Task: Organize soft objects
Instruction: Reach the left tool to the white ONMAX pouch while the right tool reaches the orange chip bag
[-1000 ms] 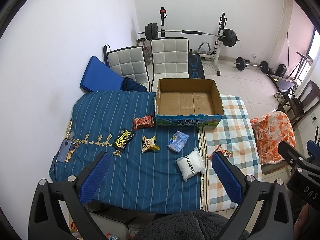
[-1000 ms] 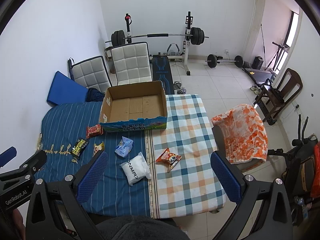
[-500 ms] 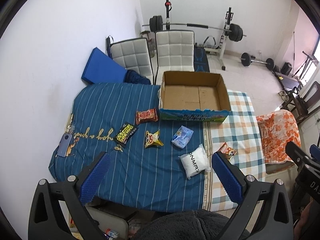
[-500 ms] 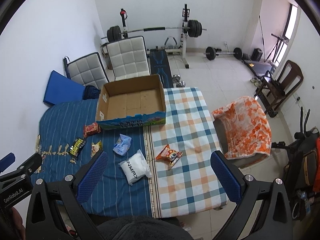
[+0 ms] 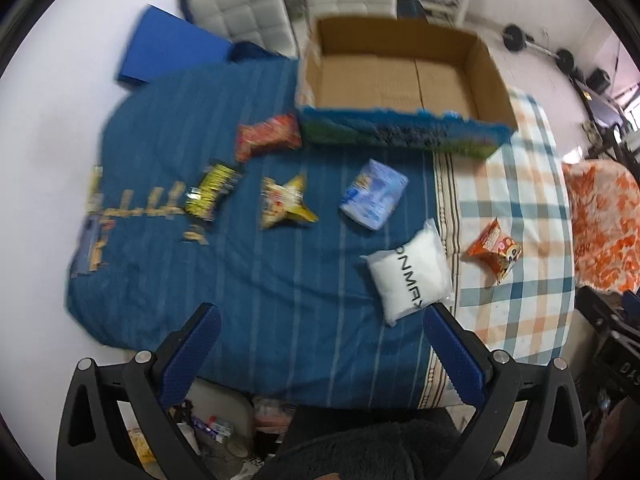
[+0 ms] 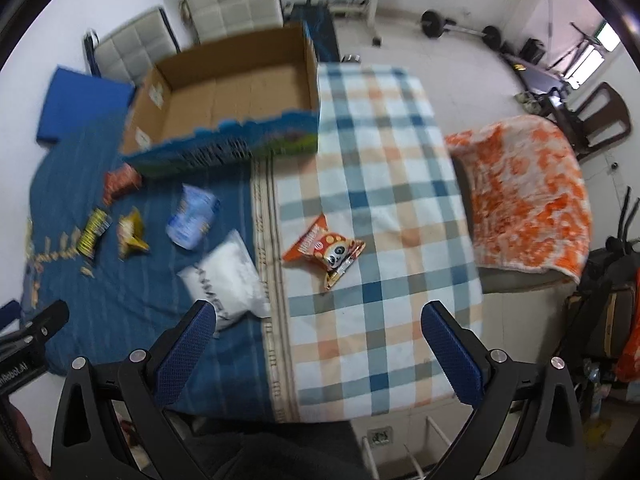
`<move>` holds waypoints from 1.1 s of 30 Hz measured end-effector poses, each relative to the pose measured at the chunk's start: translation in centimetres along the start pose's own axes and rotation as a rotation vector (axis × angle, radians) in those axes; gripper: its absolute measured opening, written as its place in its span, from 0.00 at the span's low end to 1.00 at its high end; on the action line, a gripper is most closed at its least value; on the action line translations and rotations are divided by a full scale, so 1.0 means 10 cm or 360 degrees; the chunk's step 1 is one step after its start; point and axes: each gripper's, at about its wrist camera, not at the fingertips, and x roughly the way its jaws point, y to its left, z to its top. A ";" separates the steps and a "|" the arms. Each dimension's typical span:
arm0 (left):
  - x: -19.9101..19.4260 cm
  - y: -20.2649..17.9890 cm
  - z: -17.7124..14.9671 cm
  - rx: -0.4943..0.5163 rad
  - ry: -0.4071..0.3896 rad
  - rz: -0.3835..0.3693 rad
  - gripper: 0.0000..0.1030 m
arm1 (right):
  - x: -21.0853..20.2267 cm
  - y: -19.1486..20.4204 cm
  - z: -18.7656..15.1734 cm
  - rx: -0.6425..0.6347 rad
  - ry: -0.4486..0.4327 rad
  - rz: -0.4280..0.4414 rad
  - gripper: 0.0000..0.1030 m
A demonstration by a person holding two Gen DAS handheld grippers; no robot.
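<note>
Soft packets lie scattered on a covered table in front of an empty cardboard box. In the left wrist view I see a white pillow pack, a light blue packet, a yellow snack bag, a black-and-yellow packet, a red packet and an orange snack bag. The right wrist view shows the orange panda snack bag and the white pillow pack. My left gripper and right gripper both hover open above the table's near edge, holding nothing.
A blue striped cloth and a checked cloth cover the table. Two white padded chairs and a blue mat stand behind it. An orange blanket drapes a chair to the right. Gym weights lie on the floor.
Both grippers have dropped closer to the table and tilted down, so the packets and the box look larger. The frames now are motion-blurred. Both stay open.
</note>
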 end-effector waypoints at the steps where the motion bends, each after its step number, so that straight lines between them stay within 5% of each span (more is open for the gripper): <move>1: 0.12 -0.05 0.03 0.0012 0.0028 0.0007 1.00 | 0.21 -0.03 0.04 -0.0029 0.0045 -0.0012 1.00; 11: 1.31 -0.47 0.26 0.0054 0.0366 -0.0022 1.00 | 1.73 0.00 0.41 -0.0537 0.0375 -0.0111 1.00; 17: 1.79 -0.64 0.30 -0.0001 0.0554 -0.0074 1.00 | 2.31 0.11 0.48 -0.0755 0.0571 -0.0066 1.00; 22: 2.07 -0.71 0.32 -0.0103 0.0690 -0.0128 1.00 | 2.59 0.06 0.53 -0.0714 0.0660 -0.0034 0.93; 29: 2.41 -0.82 0.28 -0.0277 0.0831 -0.0203 1.00 | 2.81 -0.31 0.55 -0.0337 0.0741 0.0036 0.62; 33: 2.53 -0.91 0.34 -0.0330 0.0810 -0.0200 0.97 | 2.82 -0.48 0.50 -0.0157 0.0728 0.0082 0.55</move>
